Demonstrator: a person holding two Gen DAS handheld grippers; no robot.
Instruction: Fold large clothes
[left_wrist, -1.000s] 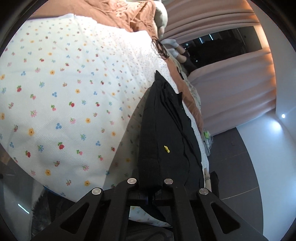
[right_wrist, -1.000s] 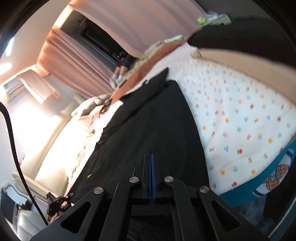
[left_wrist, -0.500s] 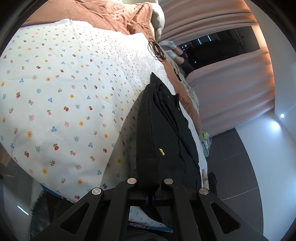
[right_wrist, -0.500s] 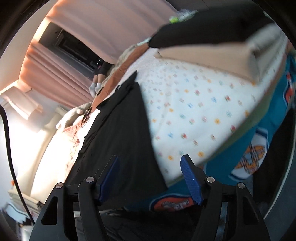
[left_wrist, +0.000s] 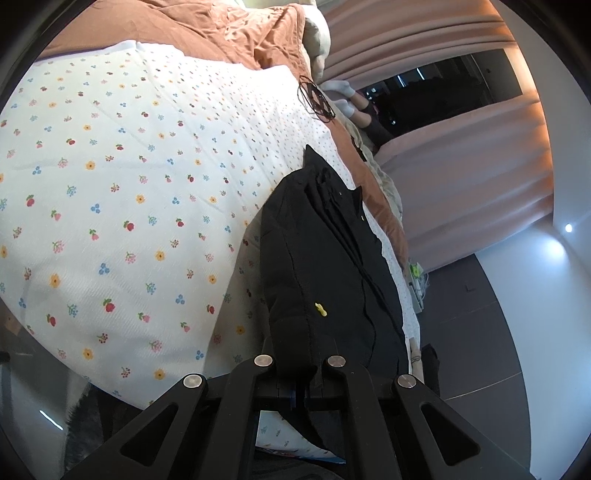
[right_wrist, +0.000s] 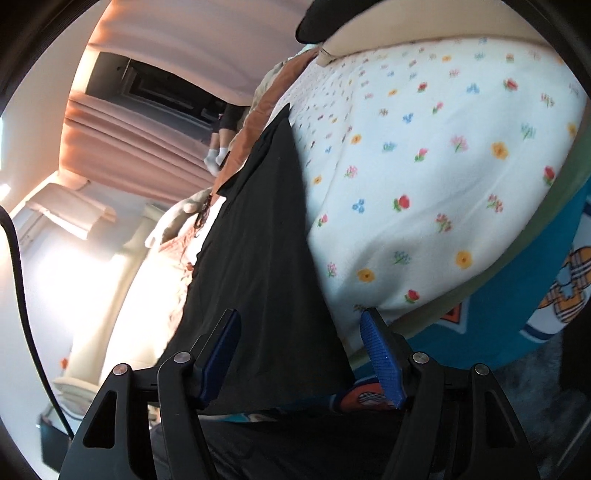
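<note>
A black garment (left_wrist: 325, 266) lies folded lengthwise on the flowered white bedspread (left_wrist: 110, 184), with a small yellow tag (left_wrist: 320, 309) on it. My left gripper (left_wrist: 299, 384) is shut on its near edge, and the cloth bunches up between the fingers. In the right wrist view the same black garment (right_wrist: 266, 240) runs away from me along the bedspread (right_wrist: 443, 166). My right gripper (right_wrist: 301, 354) stands open at the bed's near edge. Its blue pads (right_wrist: 380, 362) are wide apart, with the garment's corner lying loose between them.
A brown duvet (left_wrist: 221, 29) is piled at the far end of the bed, and a tangle of black cord (left_wrist: 317, 99) lies near it. A person's legs in white socks (left_wrist: 347, 99) rest by the pink curtains (left_wrist: 461, 166). A teal patterned blanket (right_wrist: 517, 314) hangs over the bed's side.
My right gripper went from shut on the black garment to open and sank toward the bed's edge. My left gripper stayed shut on the cloth and barely moved.
</note>
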